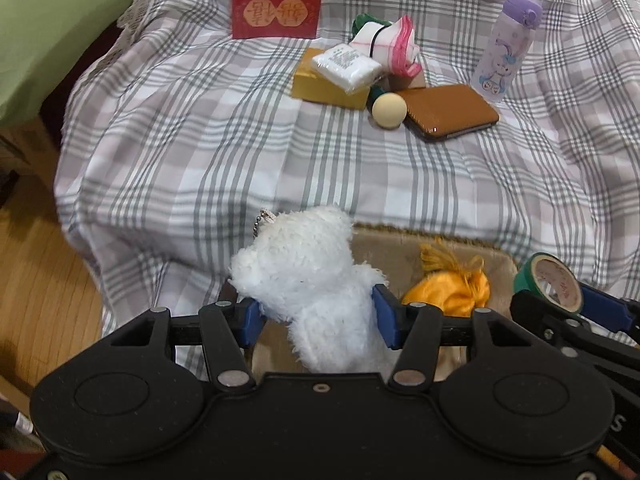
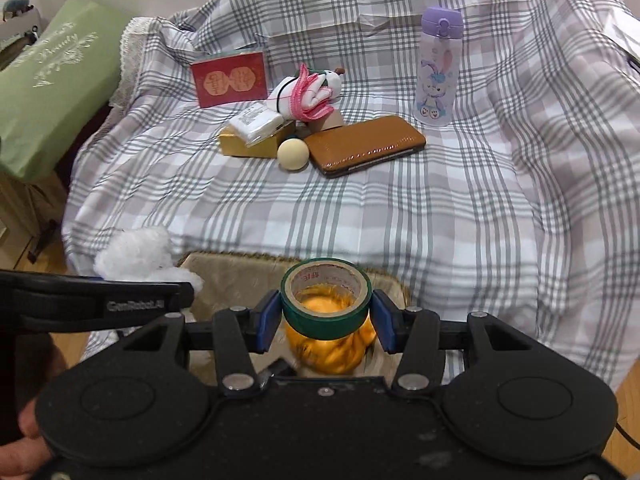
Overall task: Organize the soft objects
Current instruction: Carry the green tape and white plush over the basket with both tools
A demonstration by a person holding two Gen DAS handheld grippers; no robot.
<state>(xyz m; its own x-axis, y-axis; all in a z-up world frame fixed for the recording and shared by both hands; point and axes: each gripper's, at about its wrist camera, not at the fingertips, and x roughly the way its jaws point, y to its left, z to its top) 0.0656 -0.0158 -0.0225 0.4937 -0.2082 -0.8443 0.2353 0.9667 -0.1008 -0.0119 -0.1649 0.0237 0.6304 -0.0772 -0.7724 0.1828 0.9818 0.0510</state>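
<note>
My left gripper (image 1: 318, 314) is shut on a white fluffy plush toy (image 1: 308, 276) with a ball chain, held above the near edge of a beige fabric basket (image 1: 400, 244). An orange satin pouch (image 1: 452, 290) lies in the basket. My right gripper (image 2: 325, 312) is shut on a green tape roll (image 2: 325, 300), held right over the pouch (image 2: 332, 350) and the basket (image 2: 224, 276). The plush also shows at the left of the right wrist view (image 2: 136, 254), and the tape roll at the right of the left wrist view (image 1: 554, 284).
On the plaid-covered sofa (image 1: 240, 152) farther back sit a red box (image 1: 277, 11), a gold box (image 1: 320, 88) with a tissue pack (image 1: 347, 65), a folded pink-edged cloth (image 1: 390, 42), a cream ball (image 1: 389, 110), a brown wallet (image 1: 450, 111) and a purple bottle (image 1: 506, 46). A green cushion (image 1: 48, 32) is left.
</note>
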